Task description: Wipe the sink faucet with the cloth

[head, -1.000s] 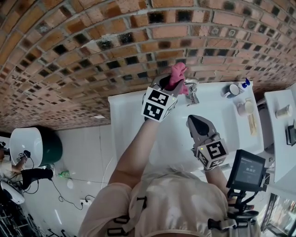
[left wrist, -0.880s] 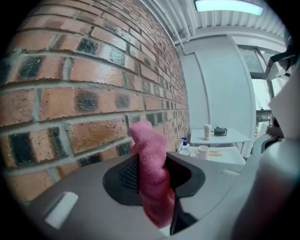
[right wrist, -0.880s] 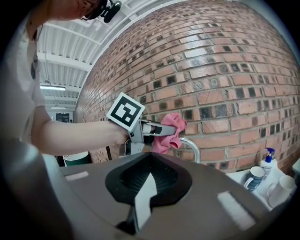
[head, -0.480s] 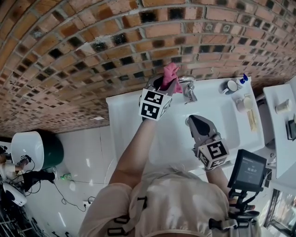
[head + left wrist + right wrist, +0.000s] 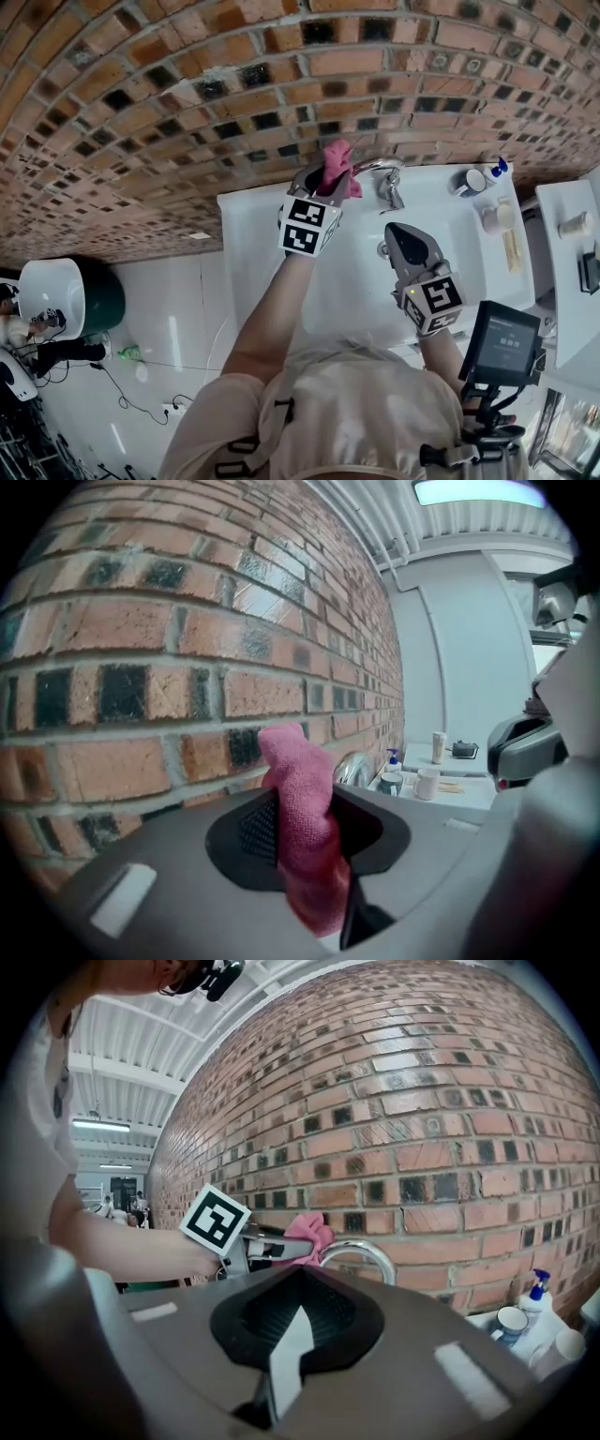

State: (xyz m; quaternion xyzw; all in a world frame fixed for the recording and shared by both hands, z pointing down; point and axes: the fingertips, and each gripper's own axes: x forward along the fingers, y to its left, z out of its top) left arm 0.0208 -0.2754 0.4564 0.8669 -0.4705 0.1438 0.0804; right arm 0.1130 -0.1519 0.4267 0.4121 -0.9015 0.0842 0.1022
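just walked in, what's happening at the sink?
A person stands at a white sink set against a brick wall, with a claw in each hand. The left claw is shut on a pink cloth and holds it at the arch of the chrome faucet, seemingly touching it, so wiping looks to be under way. The right claw hangs over the basin, shut and empty.
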